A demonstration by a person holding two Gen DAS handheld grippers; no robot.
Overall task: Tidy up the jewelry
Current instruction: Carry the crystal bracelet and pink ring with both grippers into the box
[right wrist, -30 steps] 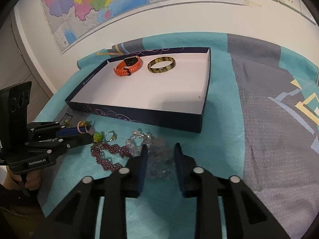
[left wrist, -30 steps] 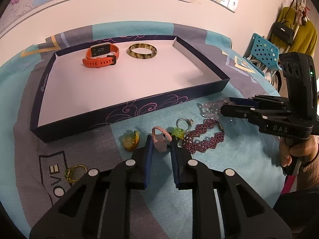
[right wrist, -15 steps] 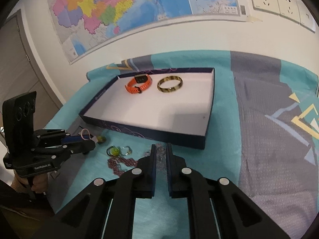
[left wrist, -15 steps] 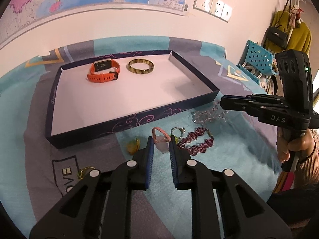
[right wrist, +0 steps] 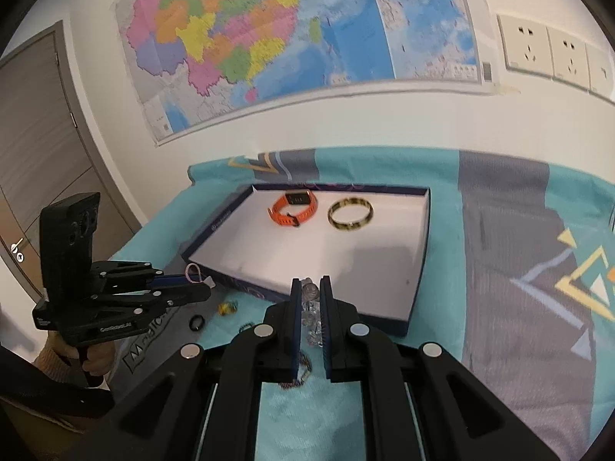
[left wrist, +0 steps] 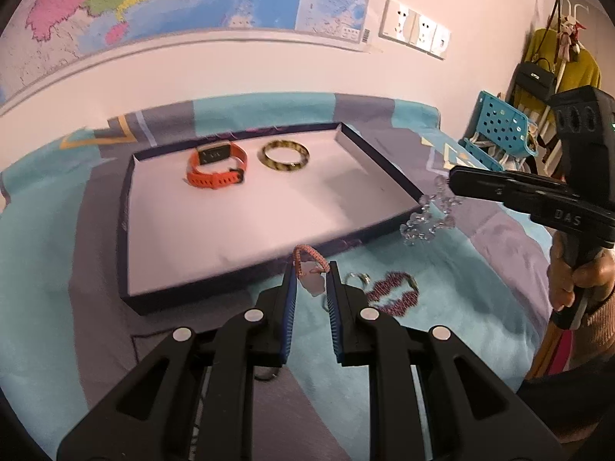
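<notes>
In the tray (left wrist: 130,230), an orange watch (left wrist: 216,169) and a bangle (left wrist: 284,156) already lie at the far side. The left gripper (left wrist: 310,272) pinches a pink cord charm (left wrist: 307,265); the right gripper (right wrist: 308,292) clamps a crystal bracelet (left wrist: 428,219), both lifted near the tray's front wall. A ring (left wrist: 357,278) and beaded bracelet (left wrist: 392,296) remain on the cloth (left wrist: 442,307).

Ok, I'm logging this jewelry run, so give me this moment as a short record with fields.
left gripper: shut on pink cord charm, lifted off the cloth
right gripper: shut on clear bead bracelet, which dangles
tray: holds orange watch and tortoiseshell bangle
on cloth: maroon beaded bracelet, silver ring, black ring
</notes>
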